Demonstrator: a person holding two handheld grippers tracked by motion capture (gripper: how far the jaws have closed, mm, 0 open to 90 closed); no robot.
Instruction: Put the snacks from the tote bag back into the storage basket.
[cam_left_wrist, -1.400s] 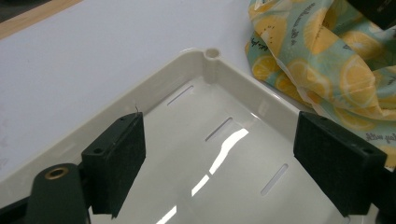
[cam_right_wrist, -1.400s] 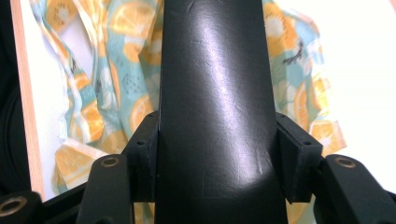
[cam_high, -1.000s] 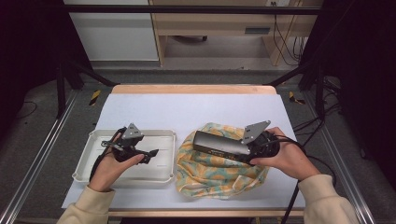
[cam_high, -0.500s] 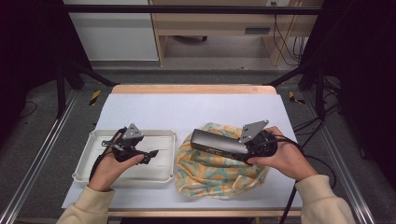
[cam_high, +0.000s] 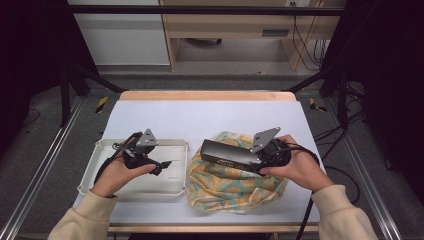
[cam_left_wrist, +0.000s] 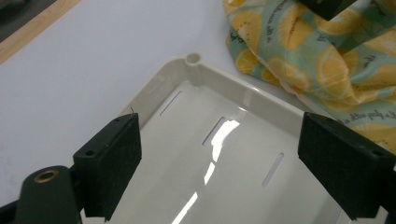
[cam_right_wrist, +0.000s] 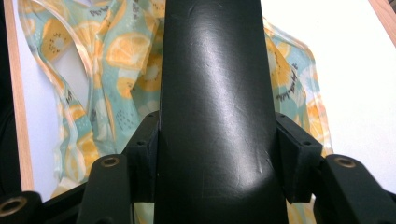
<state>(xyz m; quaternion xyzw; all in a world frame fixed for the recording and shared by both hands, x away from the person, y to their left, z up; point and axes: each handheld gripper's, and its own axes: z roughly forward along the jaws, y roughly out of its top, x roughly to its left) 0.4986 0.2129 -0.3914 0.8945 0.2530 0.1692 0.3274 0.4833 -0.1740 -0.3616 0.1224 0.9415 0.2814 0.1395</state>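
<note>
- The right gripper (cam_high: 237, 159) has its jaws clamped on a long black case (cam_high: 227, 153), one pad pressed to each side of it, as the right gripper view shows (cam_right_wrist: 215, 116).
- The case sticks straight out ahead of that gripper, held in the air above a crumpled cloth with a lemon print (cam_high: 232, 182); whether its far end touches the cloth, I cannot tell.
- The cloth lies directly under and around the right gripper, spread loosely on the white table (cam_high: 200, 117).
- The left gripper (cam_high: 162, 165) has its jaws wide apart and holds nothing; it hovers over a shallow white tray (cam_high: 100, 167).
- Below and ahead of the left gripper, the tray floor (cam_left_wrist: 219, 172) is bare, with only slots in it; the cloth's edge (cam_left_wrist: 299, 51) sits just past the tray's far rim.
- My reading: the case has been lifted off the cloth, so the pickup is done.
- What seems left is carrying the case across to the tray beside it and setting it down; nothing lies in the tray yet, and the left gripper looks ready to help or steady the tray.
</note>
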